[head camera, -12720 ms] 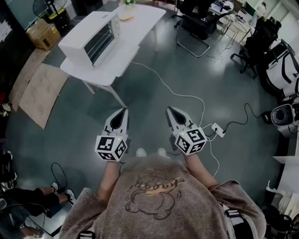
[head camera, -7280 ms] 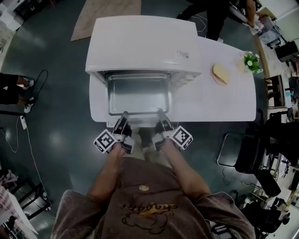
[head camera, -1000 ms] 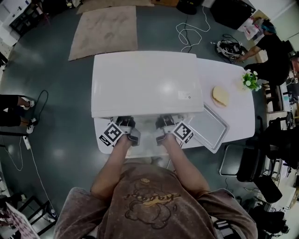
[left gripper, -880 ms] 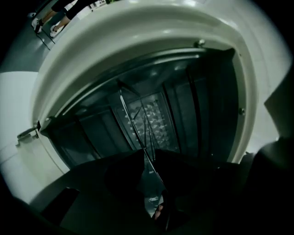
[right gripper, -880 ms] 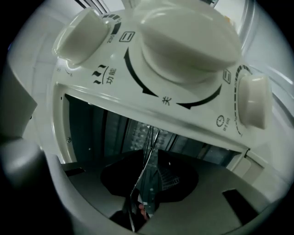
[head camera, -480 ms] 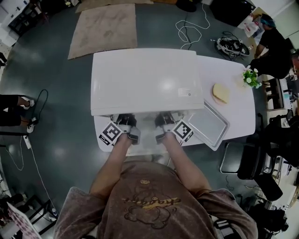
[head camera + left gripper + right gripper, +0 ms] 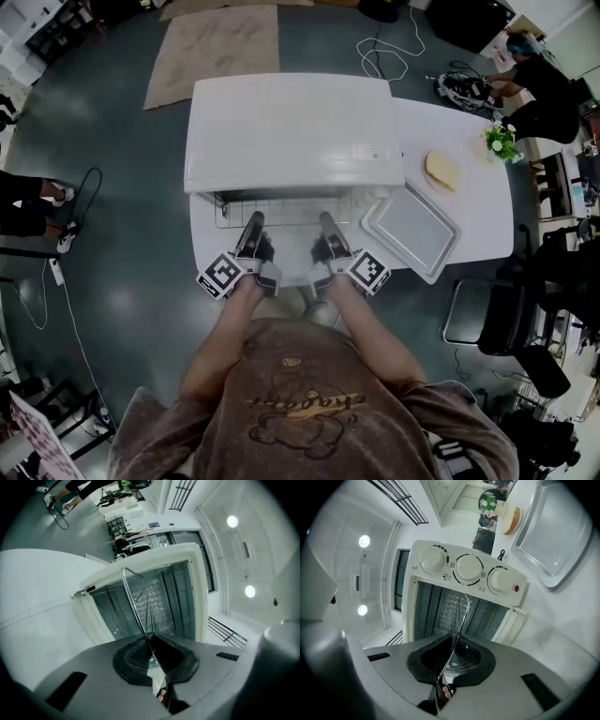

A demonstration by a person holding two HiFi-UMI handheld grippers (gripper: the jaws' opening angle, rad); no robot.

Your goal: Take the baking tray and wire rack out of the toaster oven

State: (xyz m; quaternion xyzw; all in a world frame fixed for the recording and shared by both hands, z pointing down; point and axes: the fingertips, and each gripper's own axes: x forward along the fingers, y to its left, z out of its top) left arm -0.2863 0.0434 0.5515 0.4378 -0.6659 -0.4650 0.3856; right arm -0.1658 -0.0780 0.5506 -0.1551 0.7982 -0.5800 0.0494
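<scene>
The white toaster oven [image 7: 295,131] stands on a white table [image 7: 473,211]. Its wire rack [image 7: 281,210] sticks partly out of the oven's front. My left gripper [image 7: 252,222] is shut on the rack's front wire [image 7: 135,605] at the left. My right gripper [image 7: 326,222] grips the same front wire [image 7: 462,613] at the right, its jaws still closing on it. In each gripper view the thin wire runs between the pads, with the dark oven cavity [image 7: 154,599] behind. The baking tray [image 7: 410,231] lies on the table right of the oven, seen too in the right gripper view as the tray [image 7: 555,531].
Three knobs [image 7: 468,568] line the oven's control panel. A round bread [image 7: 441,170] and a small potted plant [image 7: 499,141] sit at the table's far right. A chair [image 7: 483,328] stands right of the table, and a person [image 7: 525,89] crouches beyond it.
Both grippers have drawn back from the oven's mouth toward me, and the wire rack has slid partly out with them. The baking tray has stayed put.
</scene>
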